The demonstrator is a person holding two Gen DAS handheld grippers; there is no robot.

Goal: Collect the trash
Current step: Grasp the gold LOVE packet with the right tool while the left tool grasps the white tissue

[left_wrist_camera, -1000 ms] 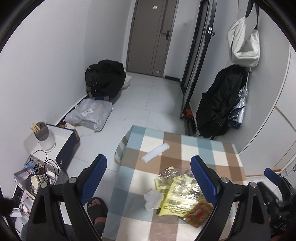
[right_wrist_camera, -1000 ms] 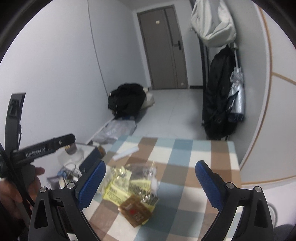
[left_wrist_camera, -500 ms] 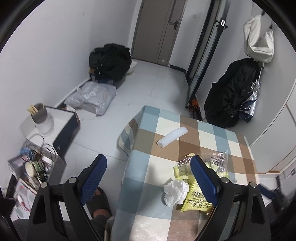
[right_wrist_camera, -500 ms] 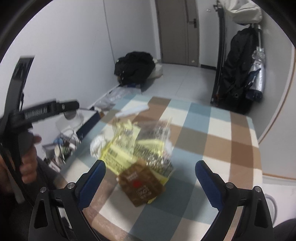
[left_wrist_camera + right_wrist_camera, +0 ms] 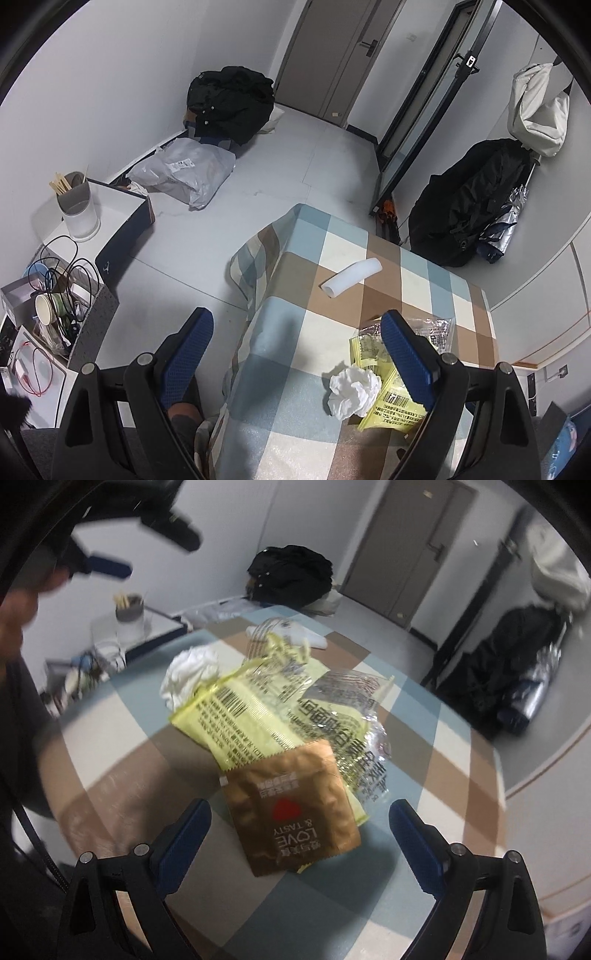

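Hanging over the near edge of the table [image 5: 122,716], the right gripper [image 5: 299,834] is pointing down at the trash pile with its blue jaws spread wide and nothing between the pads; the brown sachet [image 5: 291,808] is lying flat on the checked cloth just ahead of the fingertips, not touched by either one. Under the sachet's far edge a yellow wrapper [image 5: 236,716] is lying, overlapping a crinkled clear wrapper [image 5: 343,709] to its right. Just beyond the yellow wrapper's left corner a crumpled tissue [image 5: 192,672] is sitting on the cloth, touching the wrapper. Farther back, near the far edge of the table, a white tube [image 5: 314,638] is lying apart from the pile.

The left gripper [image 5: 295,339] is hovering above the table's left side, jaws also wide apart and holding nothing; its right finger is passing in front of the yellow wrapper [image 5: 391,410], and the tissue [image 5: 352,391] is showing between the fingers, closer to the right one. The tube [image 5: 351,277] is lying farther along the table [image 5: 280,376]. Beyond the table, on the floor by the wall, a grey parcel bag [image 5: 184,173] and a black bundle [image 5: 229,99] are lying, and a door [image 5: 343,55] is standing closed at the back
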